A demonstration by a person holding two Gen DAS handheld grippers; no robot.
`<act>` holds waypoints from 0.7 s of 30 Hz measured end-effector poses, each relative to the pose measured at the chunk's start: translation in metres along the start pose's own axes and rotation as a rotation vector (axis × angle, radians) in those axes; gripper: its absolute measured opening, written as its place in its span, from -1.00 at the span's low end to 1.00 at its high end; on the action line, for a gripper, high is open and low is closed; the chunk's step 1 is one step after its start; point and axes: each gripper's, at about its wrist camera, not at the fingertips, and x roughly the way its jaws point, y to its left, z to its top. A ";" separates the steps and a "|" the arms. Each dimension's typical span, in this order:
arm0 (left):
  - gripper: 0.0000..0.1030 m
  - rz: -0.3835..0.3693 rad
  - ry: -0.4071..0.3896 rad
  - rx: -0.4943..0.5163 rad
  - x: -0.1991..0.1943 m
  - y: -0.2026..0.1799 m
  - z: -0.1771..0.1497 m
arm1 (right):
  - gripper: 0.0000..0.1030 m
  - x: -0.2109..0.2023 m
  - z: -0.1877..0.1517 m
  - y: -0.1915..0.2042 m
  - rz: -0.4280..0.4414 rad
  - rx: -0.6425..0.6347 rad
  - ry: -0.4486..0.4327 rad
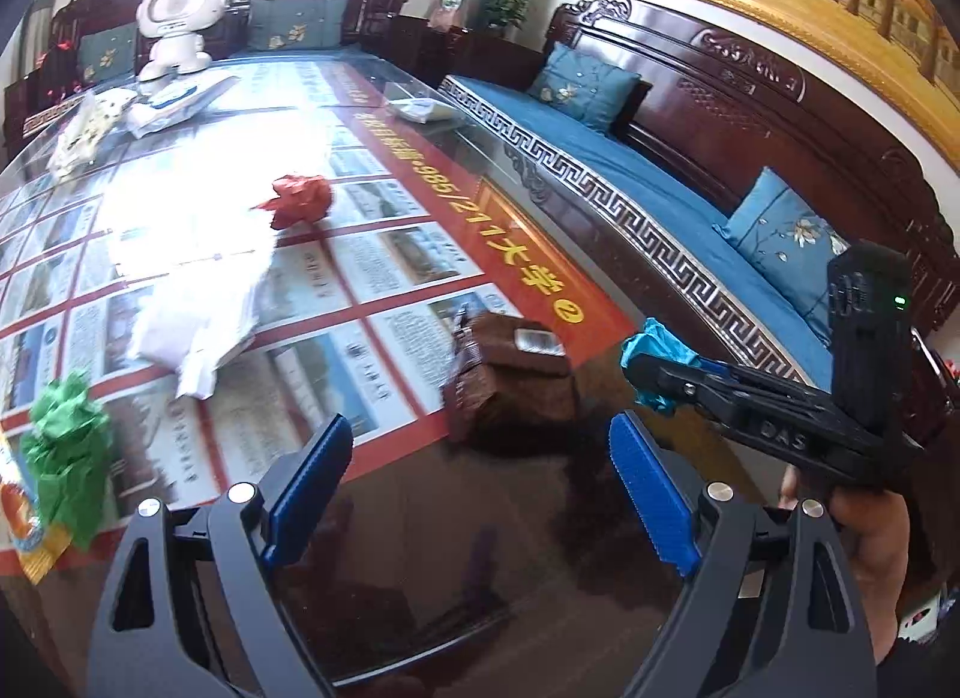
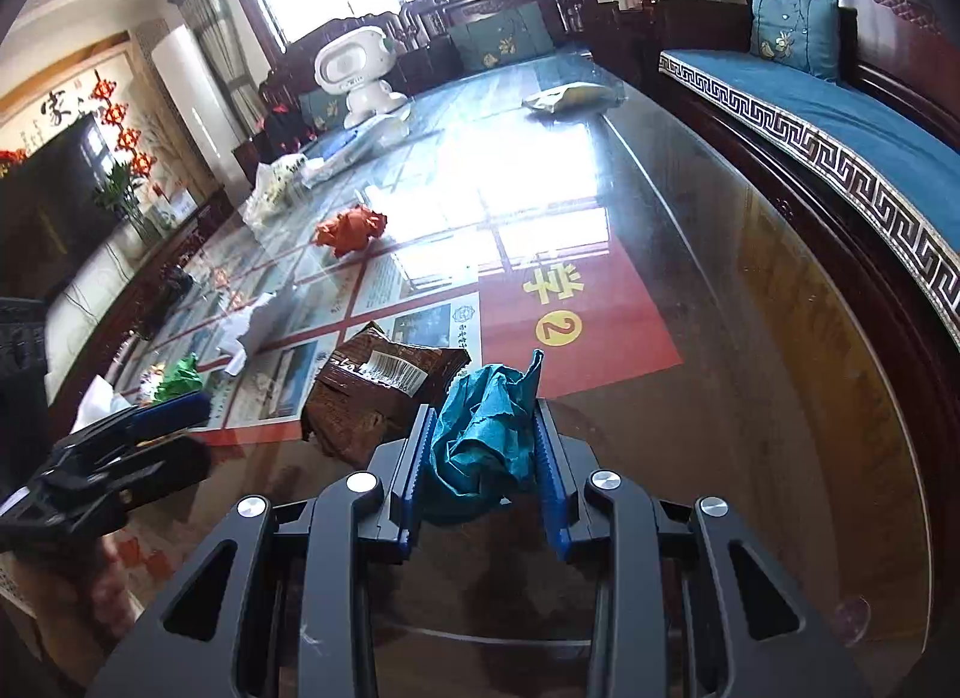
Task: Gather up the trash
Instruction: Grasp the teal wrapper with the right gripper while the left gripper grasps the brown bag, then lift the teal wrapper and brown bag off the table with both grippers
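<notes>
Early stage: my right hand-held gripper (image 2: 483, 446) is clamped on one teal paper wad (image 2: 480, 434) at the near end of the surface (image 2: 750, 338); my left hand-held gripper (image 1: 480, 488) gapes wide, empty. Left, I judge: one brown wrapper (image 2: 372, 392), one red wad (image 2: 351, 230), one green wad (image 1: 63, 446), one white crumple (image 1: 198, 302). No bin visible.
</notes>
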 end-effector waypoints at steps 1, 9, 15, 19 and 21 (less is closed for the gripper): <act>0.69 -0.004 0.008 0.007 0.006 -0.004 0.003 | -0.39 -0.004 -0.001 -0.002 0.004 0.005 -0.005; 0.69 0.020 0.082 0.001 0.060 -0.018 0.020 | -0.39 -0.035 -0.006 -0.017 0.016 0.005 -0.048; 0.48 0.053 0.103 0.005 0.079 -0.024 0.024 | -0.39 -0.037 -0.004 -0.022 0.036 0.002 -0.057; 0.19 0.036 0.108 0.015 0.078 -0.025 0.023 | -0.39 -0.028 -0.007 -0.021 0.051 -0.004 -0.036; 0.15 0.030 0.112 0.018 0.077 -0.024 0.023 | -0.39 -0.023 -0.007 -0.021 0.062 -0.004 -0.022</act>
